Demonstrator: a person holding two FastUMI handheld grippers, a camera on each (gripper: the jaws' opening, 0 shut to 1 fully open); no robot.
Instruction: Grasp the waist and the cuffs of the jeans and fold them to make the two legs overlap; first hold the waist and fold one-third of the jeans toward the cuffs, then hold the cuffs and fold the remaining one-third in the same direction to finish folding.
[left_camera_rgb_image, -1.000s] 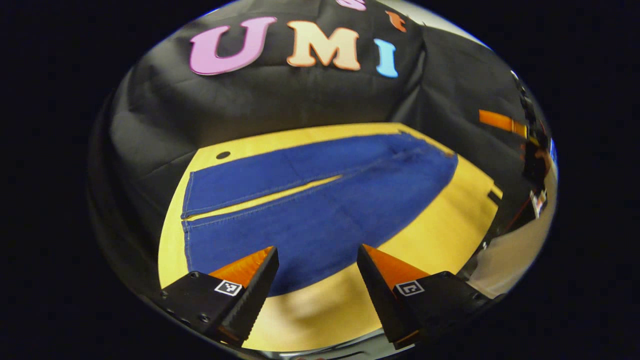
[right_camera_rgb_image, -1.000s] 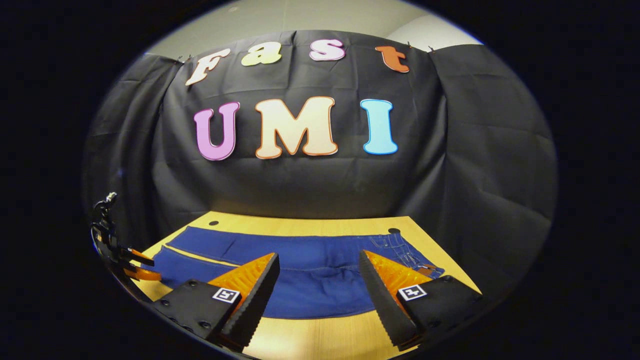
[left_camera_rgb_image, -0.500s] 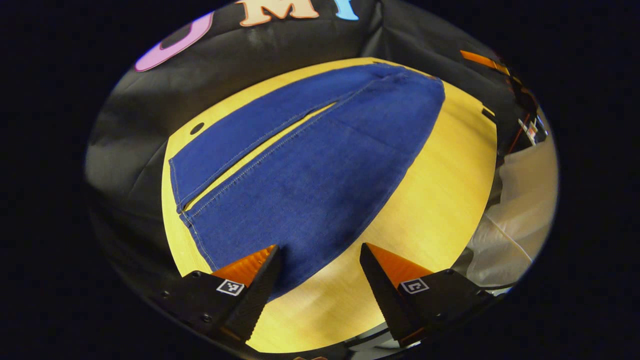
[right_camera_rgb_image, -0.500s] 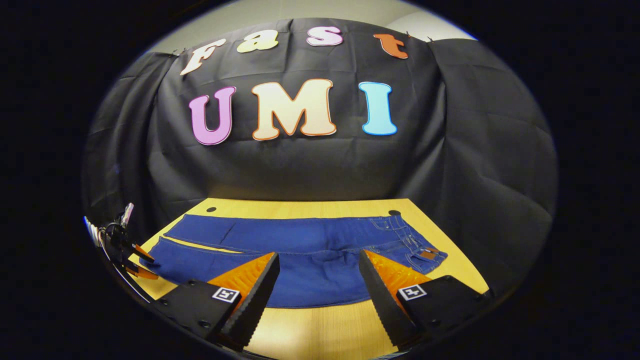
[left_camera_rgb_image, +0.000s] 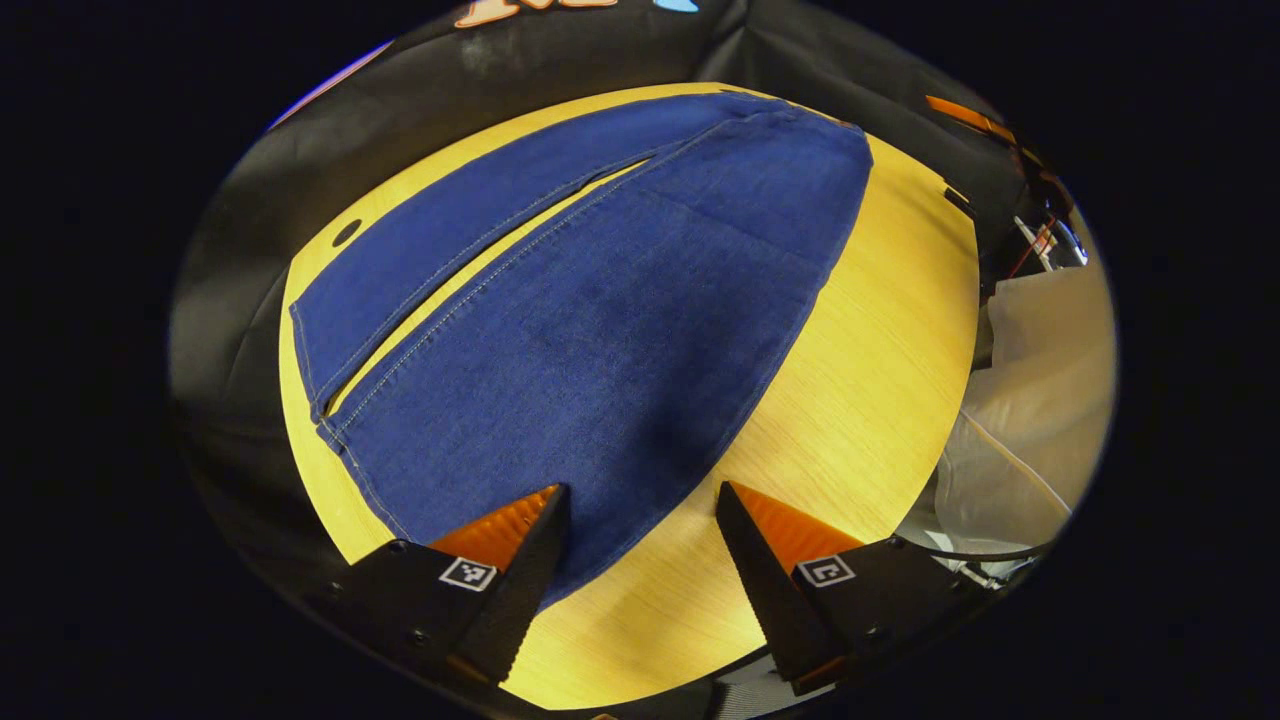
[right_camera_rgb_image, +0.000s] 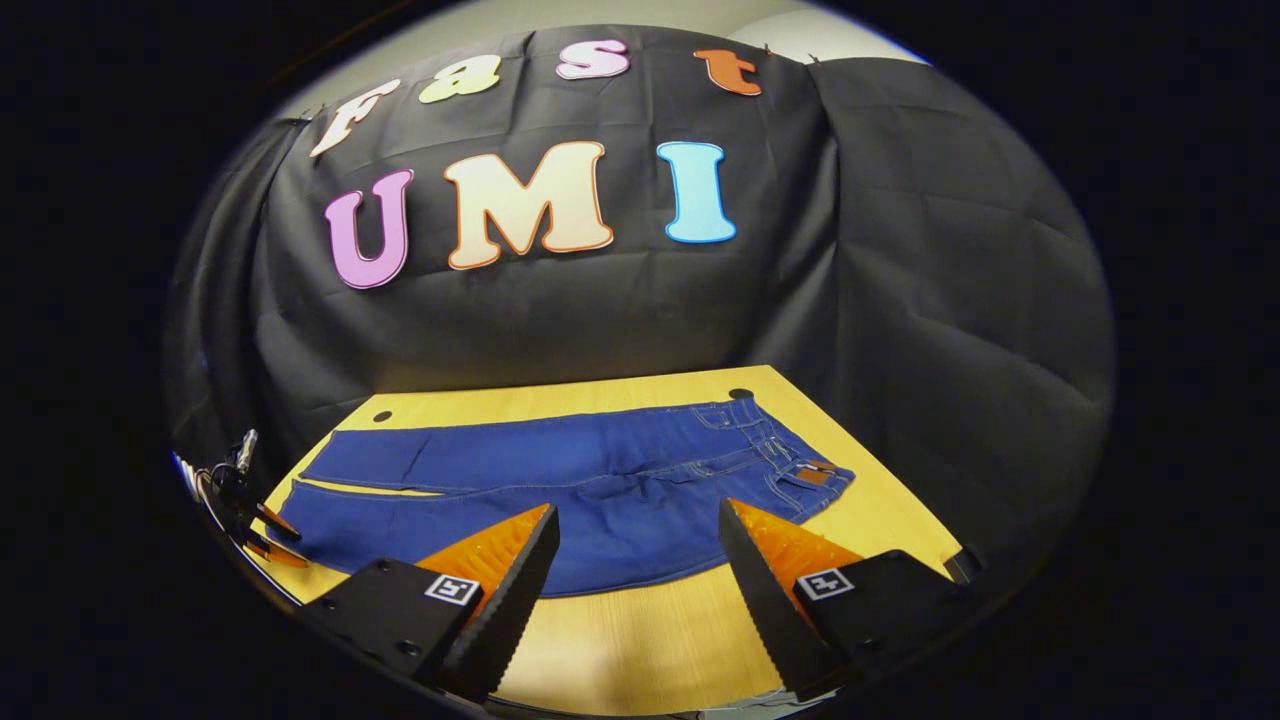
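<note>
Your jeans (left_camera_rgb_image: 590, 330) lie flat along the wooden surface (left_camera_rgb_image: 860, 400), legs side by side, not yet overlapped. Your left tool (left_camera_rgb_image: 640, 540) hovers spread apart over the near leg; your right tool (right_camera_rgb_image: 635, 560), also apart, faces the waist (right_camera_rgb_image: 790, 460), likely readying both grasps.

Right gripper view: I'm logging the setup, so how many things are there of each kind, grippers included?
Jeans: 1
Table: 1
Grippers: 2, the right gripper and the left gripper at the table's left end
Total: 4
</note>
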